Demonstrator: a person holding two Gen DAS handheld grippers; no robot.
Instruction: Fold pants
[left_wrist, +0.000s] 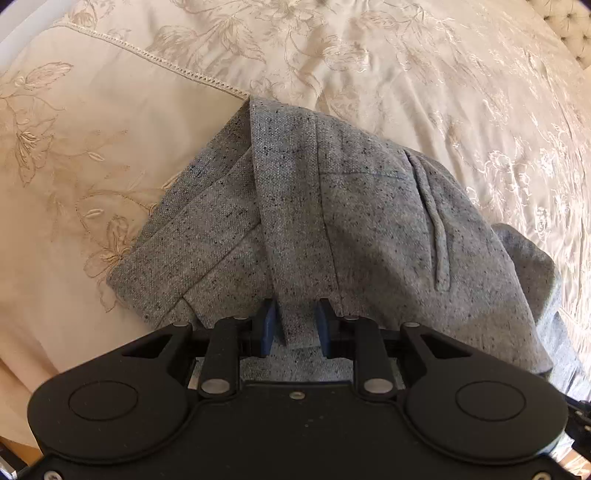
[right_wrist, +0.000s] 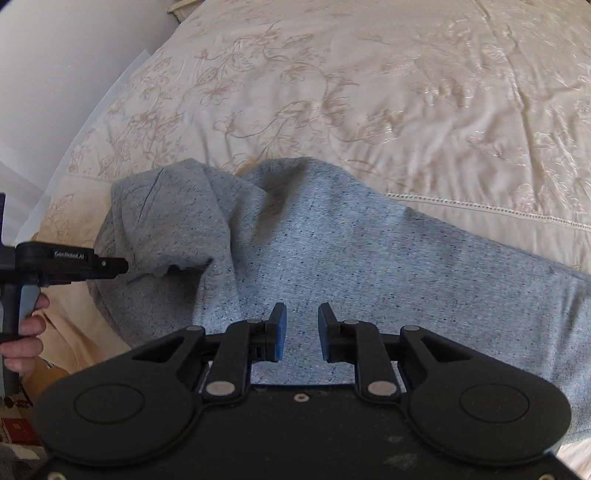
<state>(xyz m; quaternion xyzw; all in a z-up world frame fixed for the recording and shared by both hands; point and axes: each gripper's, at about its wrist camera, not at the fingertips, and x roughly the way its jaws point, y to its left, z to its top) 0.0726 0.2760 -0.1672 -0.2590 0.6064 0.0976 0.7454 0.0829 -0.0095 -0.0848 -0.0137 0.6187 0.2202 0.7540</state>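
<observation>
Grey pants (left_wrist: 332, 206) lie bunched on the bed (left_wrist: 424, 74), waistband end far; left tongs (left_wrist: 295, 325) & right tongs (right_wrist: 302, 330) both spread above cloth w/ nothing pinched, prob. released to re-grip for next fold.

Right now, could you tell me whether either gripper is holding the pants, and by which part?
Nothing is held: the left gripper and right gripper both stand open over the grey pants, pads clear of the fabric.

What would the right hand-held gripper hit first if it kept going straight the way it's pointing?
Most likely the grey pants: the right hand-held gripper points steeply down, open and holding nothing, with the fabric filling the gap between its pads. How far off the fabric lies is unclear.
</observation>
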